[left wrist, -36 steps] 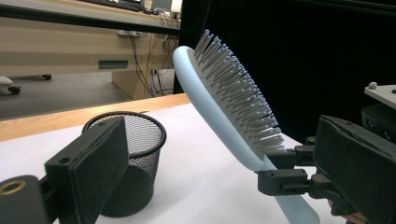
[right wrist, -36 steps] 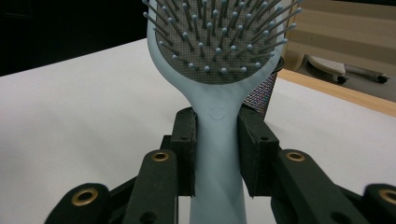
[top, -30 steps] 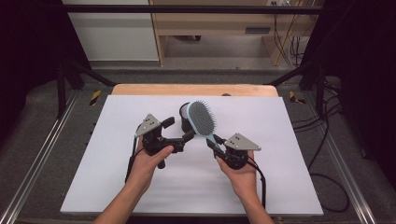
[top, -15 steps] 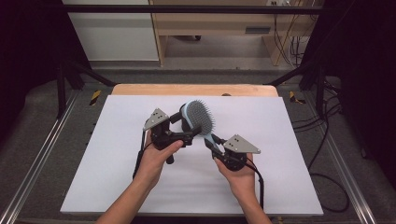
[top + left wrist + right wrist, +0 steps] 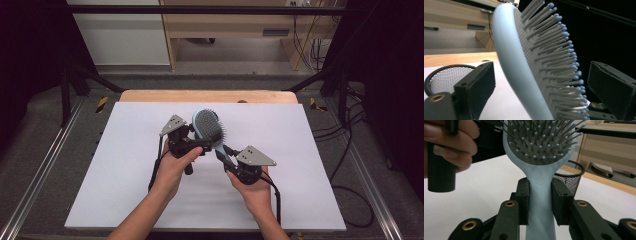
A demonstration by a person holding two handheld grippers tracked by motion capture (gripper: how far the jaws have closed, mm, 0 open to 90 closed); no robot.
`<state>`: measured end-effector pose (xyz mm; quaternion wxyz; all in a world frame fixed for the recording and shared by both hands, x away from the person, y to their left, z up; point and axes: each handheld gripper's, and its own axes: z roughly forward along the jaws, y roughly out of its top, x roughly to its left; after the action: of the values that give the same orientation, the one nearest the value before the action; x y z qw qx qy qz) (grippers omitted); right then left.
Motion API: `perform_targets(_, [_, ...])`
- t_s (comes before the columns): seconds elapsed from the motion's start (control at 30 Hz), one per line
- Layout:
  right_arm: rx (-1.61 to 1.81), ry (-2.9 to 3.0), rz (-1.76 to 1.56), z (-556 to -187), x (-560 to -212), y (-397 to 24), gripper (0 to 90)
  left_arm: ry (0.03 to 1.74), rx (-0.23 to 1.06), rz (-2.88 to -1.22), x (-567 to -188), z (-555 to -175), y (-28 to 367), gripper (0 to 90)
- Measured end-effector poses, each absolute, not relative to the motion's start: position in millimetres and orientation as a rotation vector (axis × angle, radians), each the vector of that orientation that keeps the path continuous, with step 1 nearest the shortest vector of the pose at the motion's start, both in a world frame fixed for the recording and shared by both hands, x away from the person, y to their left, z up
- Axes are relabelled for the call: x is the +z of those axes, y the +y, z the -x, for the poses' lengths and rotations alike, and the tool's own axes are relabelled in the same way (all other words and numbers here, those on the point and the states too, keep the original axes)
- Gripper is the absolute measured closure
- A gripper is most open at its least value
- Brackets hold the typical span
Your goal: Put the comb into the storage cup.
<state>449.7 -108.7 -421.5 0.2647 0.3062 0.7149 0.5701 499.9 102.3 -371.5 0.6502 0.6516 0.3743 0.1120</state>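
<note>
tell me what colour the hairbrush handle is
Light blue; the hairbrush handle shows best in the right gripper view.

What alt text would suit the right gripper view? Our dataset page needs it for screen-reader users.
The right gripper is clamped on the handle of a pale blue hairbrush, bristles facing the camera. A black mesh cup stands behind it on the white table, and a hand holding a black grip is at upper left.

White-covered table [image 5: 125, 165] carries a mesh cup [image 5: 570, 176].
</note>
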Motion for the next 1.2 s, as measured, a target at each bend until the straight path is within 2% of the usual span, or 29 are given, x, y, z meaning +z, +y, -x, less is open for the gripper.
perform_targets(0.4, [1.541, 1.927, -0.833, -450.5, -422.5, -108.4, 69.7, 0.887, 0.216, -1.416, -369.9, -501.1, 103.8, 21.1])
perform_targets(0.73, [1.531, 1.939, -0.852, -451.3, -424.7, -106.3, 69.7, 0.926, 0.199, -1.391, -371.7, -501.2, 102.6, 38.4])
perform_targets(0.87, [1.532, 1.945, -0.858, -451.8, -425.4, -106.2, 69.7, 0.927, 0.195, -1.391, -373.2, -501.3, 102.9, 40.3])
perform_targets(1.0, [1.514, 1.965, -0.874, -453.1, -427.1, -105.3, 69.7, 0.919, 0.149, -1.373, -374.7, -501.7, 103.9, 46.2])
perform_targets(1.2, [1.499, 1.982, -0.889, -454.4, -427.7, -104.2, 69.8, 0.905, 0.149, -1.373, -375.1, -500.1, 101.8, 48.9])
